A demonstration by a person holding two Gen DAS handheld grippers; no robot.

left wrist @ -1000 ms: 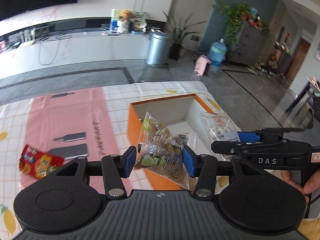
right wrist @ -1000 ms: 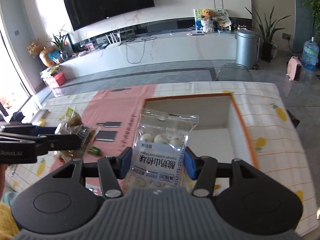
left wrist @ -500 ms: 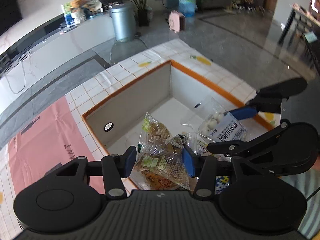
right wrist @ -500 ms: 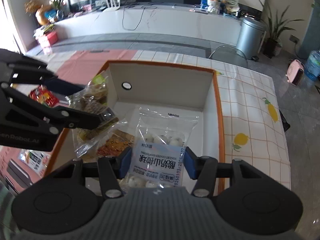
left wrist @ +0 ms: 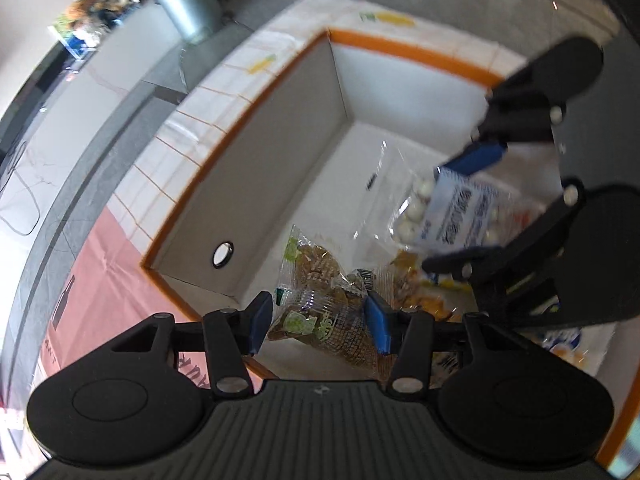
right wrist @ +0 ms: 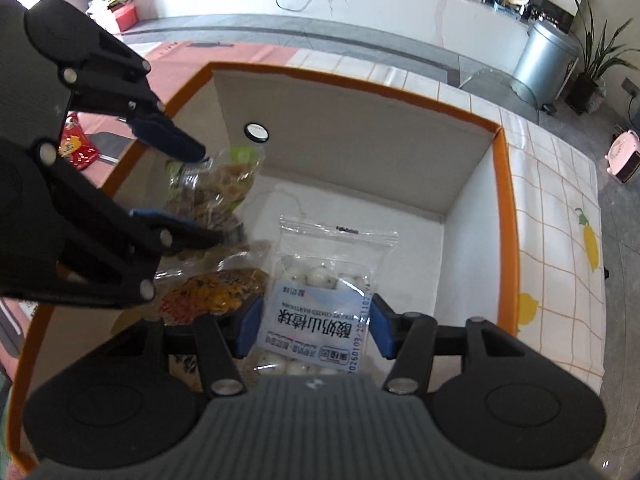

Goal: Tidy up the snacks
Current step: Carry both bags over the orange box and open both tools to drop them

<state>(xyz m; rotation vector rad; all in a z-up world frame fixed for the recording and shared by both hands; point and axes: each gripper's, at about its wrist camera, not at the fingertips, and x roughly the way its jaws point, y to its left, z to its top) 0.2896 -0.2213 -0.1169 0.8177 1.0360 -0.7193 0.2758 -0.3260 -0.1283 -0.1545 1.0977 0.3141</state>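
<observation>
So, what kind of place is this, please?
Most likely a home living room. A long low white cabinet carries toys and cables, a metal pedal bin stands beside a potted plant, and the snack box sits on a table with a fruit-print cloth.

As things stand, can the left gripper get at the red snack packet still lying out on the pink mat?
Probably not yet. The left gripper is down inside the orange-rimmed box, fingers around a green-labelled snack bag. The red packet lies outside, beyond the box wall; it would need to let go and lift out first.
</observation>
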